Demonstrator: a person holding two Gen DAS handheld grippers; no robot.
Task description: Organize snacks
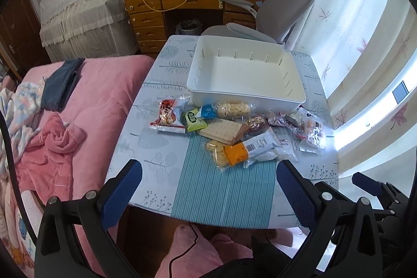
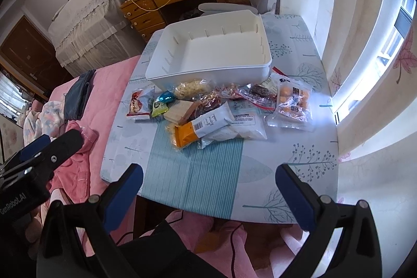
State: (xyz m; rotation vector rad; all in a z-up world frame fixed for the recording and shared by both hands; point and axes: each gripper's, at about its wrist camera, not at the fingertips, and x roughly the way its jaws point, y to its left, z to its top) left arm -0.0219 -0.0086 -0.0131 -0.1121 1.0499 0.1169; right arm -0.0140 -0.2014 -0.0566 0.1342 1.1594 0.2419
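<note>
Sitting on the leaf-print table [image 1: 156,147] near its far edge is the white bin [image 1: 245,95], nothing inside, with the snack pile [image 1: 234,132] spread just in front of it and partly on the teal striped mat [image 1: 224,189]. Smaller bits: red-label packet [image 1: 168,116] at the pile's left, orange-and-white wrapper [image 2: 200,129] nearest the cameras, clear bag of orange balls [image 2: 293,102] at the right. Left gripper [image 1: 209,183] and right gripper [image 2: 209,185] both hover above the near table edge, jaws spread wide, holding nothing.
</note>
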